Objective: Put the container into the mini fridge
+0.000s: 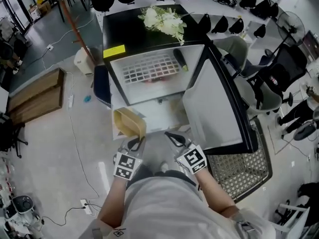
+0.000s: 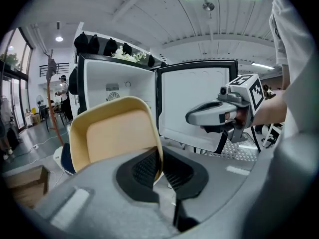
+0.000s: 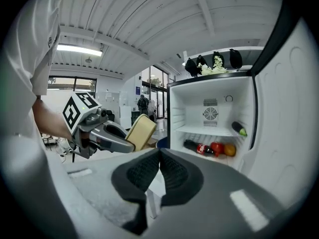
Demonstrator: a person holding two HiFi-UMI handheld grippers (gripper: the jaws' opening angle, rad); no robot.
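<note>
Left gripper (image 2: 159, 167) pinches container (image 2: 115, 133) rim, tilted upright (opening toward person); right gripper (image 3: 159, 159) closed, empty.

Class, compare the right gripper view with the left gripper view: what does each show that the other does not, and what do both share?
Only the right gripper view: food inside the mini fridge, namely a bottle, a red fruit and an orange fruit; also the right gripper seen along its own jaws, which are together with nothing between them.
Only the left gripper view: the left gripper seen along its own jaws, which are clamped on the rim of the container.
Both: the tan container, the open mini fridge with its fan vent, and the flowers on top.
</note>
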